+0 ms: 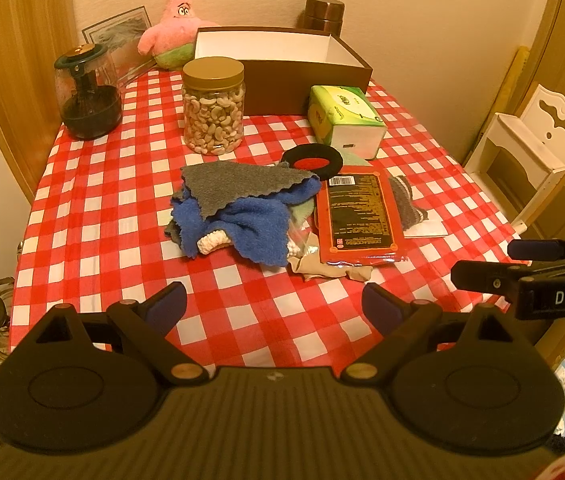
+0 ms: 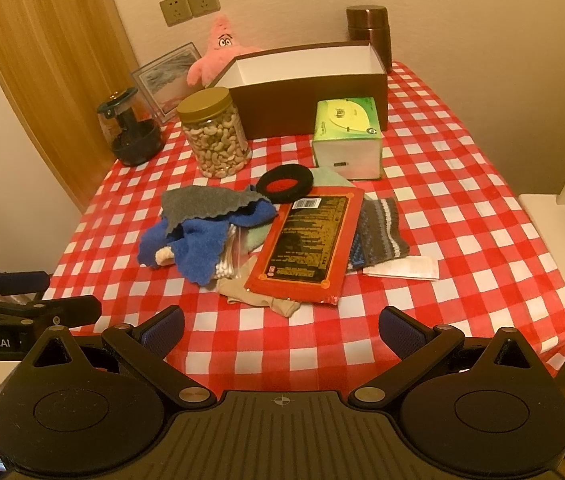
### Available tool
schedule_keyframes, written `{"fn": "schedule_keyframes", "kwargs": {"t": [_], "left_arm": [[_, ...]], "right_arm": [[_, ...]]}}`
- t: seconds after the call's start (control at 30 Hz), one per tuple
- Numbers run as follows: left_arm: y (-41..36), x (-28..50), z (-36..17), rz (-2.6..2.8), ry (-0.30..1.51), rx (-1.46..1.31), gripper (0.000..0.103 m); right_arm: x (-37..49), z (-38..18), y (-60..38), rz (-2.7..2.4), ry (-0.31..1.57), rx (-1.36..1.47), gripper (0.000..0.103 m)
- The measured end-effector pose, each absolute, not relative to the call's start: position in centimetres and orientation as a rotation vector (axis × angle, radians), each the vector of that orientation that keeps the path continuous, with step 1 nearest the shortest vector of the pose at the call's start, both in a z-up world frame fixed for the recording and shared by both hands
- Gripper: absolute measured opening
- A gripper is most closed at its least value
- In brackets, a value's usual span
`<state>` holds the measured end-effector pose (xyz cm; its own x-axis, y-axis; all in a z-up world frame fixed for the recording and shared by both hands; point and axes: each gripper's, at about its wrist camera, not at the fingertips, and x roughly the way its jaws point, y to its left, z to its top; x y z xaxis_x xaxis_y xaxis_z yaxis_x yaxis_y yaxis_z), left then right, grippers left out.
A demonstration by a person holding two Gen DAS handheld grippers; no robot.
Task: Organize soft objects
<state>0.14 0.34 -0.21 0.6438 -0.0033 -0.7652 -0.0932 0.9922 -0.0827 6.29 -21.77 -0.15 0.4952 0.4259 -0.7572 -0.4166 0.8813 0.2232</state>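
Note:
A heap of soft things lies mid-table: a grey cloth (image 1: 238, 186) (image 2: 202, 204) over a blue towel (image 1: 250, 224) (image 2: 198, 248), a black ring band (image 1: 314, 162) (image 2: 286, 182), a striped knit piece (image 1: 406, 204) (image 2: 380, 232) and a beige stocking (image 1: 330, 270) (image 2: 266, 300). A flat red packet (image 1: 358, 216) (image 2: 310, 240) rests on them. An open brown box (image 1: 282, 68) (image 2: 310, 80) with a white inside stands behind. My left gripper (image 1: 274, 308) hangs open at the near edge, holding nothing. My right gripper (image 2: 280, 330) is open too, to its right.
A cashew jar (image 1: 213, 106) (image 2: 216, 138), a green tissue pack (image 1: 344, 120) (image 2: 348, 136), a dark glass grinder (image 1: 88, 96) (image 2: 132, 132), a pink plush star (image 1: 176, 28) (image 2: 222, 52) and a brown canister (image 1: 324, 12) (image 2: 370, 32) stand on the checked tablecloth (image 1: 102, 200) (image 2: 462, 200). A white chair (image 1: 530, 152) is at right.

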Motion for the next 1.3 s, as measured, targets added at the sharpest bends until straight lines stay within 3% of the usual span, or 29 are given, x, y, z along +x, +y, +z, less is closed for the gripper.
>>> {"fn": "schedule_keyframes", "kwargs": {"t": [1.3], "left_arm": [[1.1, 2.4, -1.9, 0.082, 0.915, -0.123, 0.094]], "right_arm": [[9.2, -1.9, -22.6, 0.555, 0.897, 0.116, 0.103]]}}
